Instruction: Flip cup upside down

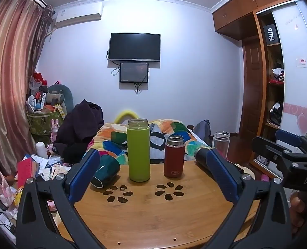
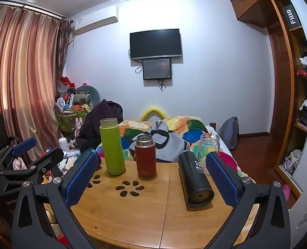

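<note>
Both grippers hover low over the round bamboo table (image 2: 132,217) with blue-padded jaws spread wide, the left gripper (image 1: 153,174) and the right gripper (image 2: 151,178) each holding and touching nothing. No flip looks done yet: the tall lime-green flask (image 1: 138,151), short red steel-rimmed cup (image 1: 173,157) and clear glass jar (image 2: 208,147) stand mouth-up. A black steel tumbler (image 2: 195,178) lies on its side just inside the right gripper's right pad, and a dark teal cup (image 1: 104,171) lies tipped by the left gripper's left pad.
</note>
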### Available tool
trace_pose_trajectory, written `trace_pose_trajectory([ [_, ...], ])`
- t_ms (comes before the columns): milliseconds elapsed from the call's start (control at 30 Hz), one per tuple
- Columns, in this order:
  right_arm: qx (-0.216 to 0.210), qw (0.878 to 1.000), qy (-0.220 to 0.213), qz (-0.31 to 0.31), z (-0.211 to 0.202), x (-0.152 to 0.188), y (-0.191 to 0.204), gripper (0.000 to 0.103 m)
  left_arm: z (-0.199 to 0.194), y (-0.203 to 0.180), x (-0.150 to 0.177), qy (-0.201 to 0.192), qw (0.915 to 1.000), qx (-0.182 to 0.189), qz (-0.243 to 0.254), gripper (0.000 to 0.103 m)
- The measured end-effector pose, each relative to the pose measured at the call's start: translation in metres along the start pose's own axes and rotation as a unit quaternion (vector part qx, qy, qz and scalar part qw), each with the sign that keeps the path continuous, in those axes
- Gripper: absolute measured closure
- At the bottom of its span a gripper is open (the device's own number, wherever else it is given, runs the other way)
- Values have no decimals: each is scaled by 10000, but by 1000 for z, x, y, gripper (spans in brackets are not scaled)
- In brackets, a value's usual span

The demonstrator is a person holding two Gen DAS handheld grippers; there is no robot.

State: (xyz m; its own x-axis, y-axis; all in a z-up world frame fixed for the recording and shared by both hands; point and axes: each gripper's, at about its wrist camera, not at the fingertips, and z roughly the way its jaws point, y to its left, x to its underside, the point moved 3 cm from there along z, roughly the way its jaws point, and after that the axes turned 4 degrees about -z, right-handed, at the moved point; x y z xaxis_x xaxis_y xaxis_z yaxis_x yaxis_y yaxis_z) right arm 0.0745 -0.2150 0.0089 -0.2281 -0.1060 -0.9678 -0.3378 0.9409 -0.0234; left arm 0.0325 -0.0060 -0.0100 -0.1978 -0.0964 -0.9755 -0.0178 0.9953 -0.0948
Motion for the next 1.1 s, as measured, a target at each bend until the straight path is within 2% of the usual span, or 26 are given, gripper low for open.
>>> trace_pose_trajectory([
  [1100,-8,10000,-18,34,-1,-1,1,0,-8,11,-4,-77,9999,5,-72,0],
])
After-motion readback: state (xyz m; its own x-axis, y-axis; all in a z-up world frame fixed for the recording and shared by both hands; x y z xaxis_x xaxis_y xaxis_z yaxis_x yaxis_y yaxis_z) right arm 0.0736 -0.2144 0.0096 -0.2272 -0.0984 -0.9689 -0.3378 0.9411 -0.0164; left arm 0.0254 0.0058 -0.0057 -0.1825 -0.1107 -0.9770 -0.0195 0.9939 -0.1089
